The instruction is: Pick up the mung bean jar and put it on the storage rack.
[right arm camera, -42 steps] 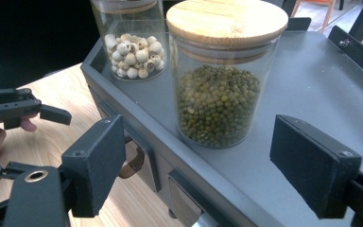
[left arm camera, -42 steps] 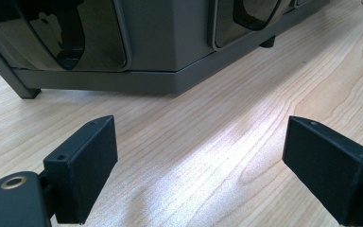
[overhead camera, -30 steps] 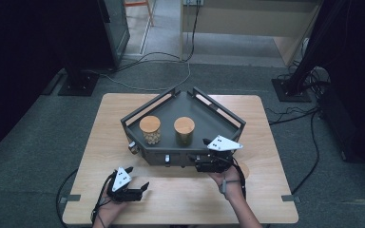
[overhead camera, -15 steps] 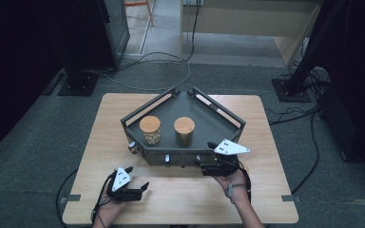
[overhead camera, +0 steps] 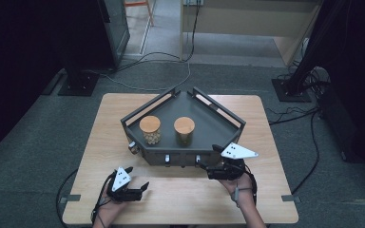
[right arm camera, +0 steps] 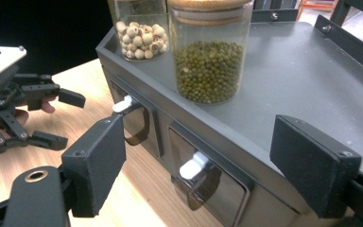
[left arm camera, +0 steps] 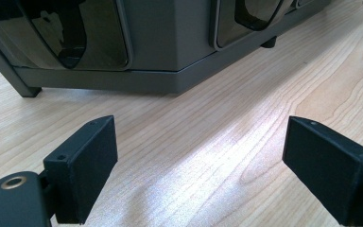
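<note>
A dark grey five-sided cabinet [overhead camera: 204, 124] stands in the middle of the wooden table, and two wood-lidded glass jars stand on its top. One jar holds pale round seeds [overhead camera: 150, 130] [right arm camera: 139, 33], the other green beans [overhead camera: 184, 131] [right arm camera: 211, 66]. Tinted drawers with white handles [right arm camera: 194, 166] [right arm camera: 123, 104] line its front. My right gripper [overhead camera: 203, 166] [right arm camera: 196, 161] is open just before the cabinet's front, its jaws either side of a drawer handle without touching it. My left gripper [overhead camera: 138, 179] [left arm camera: 198, 161] is open low over bare wood, short of the cabinet's left front face [left arm camera: 170, 42].
Raised rails [overhead camera: 221, 107] edge the back of the cabinet top. A small metal knob [overhead camera: 133, 148] sits at the cabinet's left front corner. Bare table [overhead camera: 180, 199] lies between the two grippers. Cables [overhead camera: 147, 61] run over the floor beyond the table.
My right gripper has shifted slightly to the right and nearer the person, staying open. The left gripper has not moved.
</note>
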Demonstrator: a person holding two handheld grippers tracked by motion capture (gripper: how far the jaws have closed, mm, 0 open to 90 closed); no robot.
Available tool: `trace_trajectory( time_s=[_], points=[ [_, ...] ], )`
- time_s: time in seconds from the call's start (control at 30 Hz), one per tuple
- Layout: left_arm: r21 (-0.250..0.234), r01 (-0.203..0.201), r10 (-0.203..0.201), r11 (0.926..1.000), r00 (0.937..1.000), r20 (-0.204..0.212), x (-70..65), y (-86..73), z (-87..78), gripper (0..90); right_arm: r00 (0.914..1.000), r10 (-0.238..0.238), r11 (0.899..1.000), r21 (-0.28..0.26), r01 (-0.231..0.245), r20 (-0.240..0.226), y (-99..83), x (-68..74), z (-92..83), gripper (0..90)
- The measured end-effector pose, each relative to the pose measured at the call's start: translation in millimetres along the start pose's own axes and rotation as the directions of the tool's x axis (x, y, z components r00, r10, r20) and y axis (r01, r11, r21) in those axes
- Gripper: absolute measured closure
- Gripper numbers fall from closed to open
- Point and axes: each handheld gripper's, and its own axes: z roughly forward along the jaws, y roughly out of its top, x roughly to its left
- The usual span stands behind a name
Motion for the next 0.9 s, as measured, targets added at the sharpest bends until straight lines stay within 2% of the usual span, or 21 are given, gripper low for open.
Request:
trace_trajectory(
  time_s=[0.37, 0.53, 0.77, 0.9],
  points=[
    [0.003, -0.003, 0.003, 1.0, 1.0, -0.001, -0.5, 0.6, 0.2, 10.8, 0.9998, 0.007, 1.0, 0.009, -0.007, 0.016, -13.9, -0.8, -10.3, 18.9],
    [0.002, -0.003, 0.003, 1.0, 1.0, -0.002, -1.0, 0.4, 0.4, 10.8, 0.9996, -0.017, 1.0, 0.016, 0.017, 0.024, -17.6, 3.9, -14.6, 18.9],
    [0.004, -0.003, 0.003, 1.0, 1.0, -0.002, -1.2, 0.7, 0.4, 10.8, 0.9994, 0.018, 1.0, 0.005, -0.019, 0.031, -26.4, -1.0, -20.8, 18.9],
    [0.003, -0.001, 0.001, 1.0, 1.0, -0.002, -1.0, 0.5, 0.4, 10.8, 0.999, 0.021, 1.0, 0.003, -0.022, 0.038, -29.4, -2.2, -23.9, 18.9]
  ],
)
